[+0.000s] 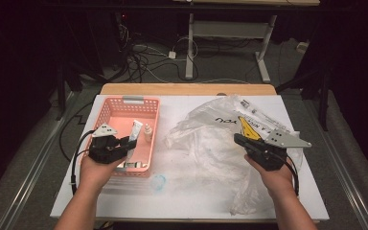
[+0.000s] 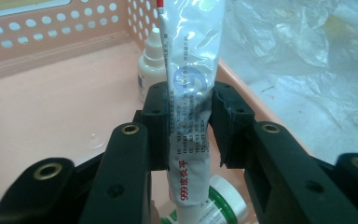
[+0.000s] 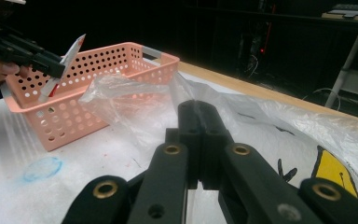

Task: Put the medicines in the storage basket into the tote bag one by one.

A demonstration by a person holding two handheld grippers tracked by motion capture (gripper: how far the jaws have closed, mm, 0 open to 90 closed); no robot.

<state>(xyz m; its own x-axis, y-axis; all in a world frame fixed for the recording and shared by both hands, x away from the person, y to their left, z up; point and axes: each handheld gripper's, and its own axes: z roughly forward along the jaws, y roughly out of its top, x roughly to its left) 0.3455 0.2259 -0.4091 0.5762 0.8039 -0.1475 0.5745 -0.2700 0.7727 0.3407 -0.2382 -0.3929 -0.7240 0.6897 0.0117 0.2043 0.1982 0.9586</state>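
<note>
My left gripper (image 1: 126, 143) is shut on a silver-white ointment tube (image 1: 135, 131) and holds it over the pink basket (image 1: 124, 101). In the left gripper view the tube (image 2: 189, 88) stands between the pads, with red print near its lower end. A small white bottle (image 2: 150, 65) stands in the basket behind it, and a green-and-white container (image 2: 223, 198) lies below. My right gripper (image 1: 240, 140) rests on the crumpled clear plastic bag (image 1: 206, 143). Its jaws (image 3: 199, 114) are shut, with a fold of the bag (image 3: 130, 100) pinched at their tips.
The basket (image 3: 98, 70) sits at the table's left; the left gripper (image 3: 37, 56) with the tube shows above it. The bag with yellow and black print (image 1: 249, 127) covers the right half. A faint blue ring mark (image 1: 159, 182) lies near the front of the white table (image 1: 124, 201).
</note>
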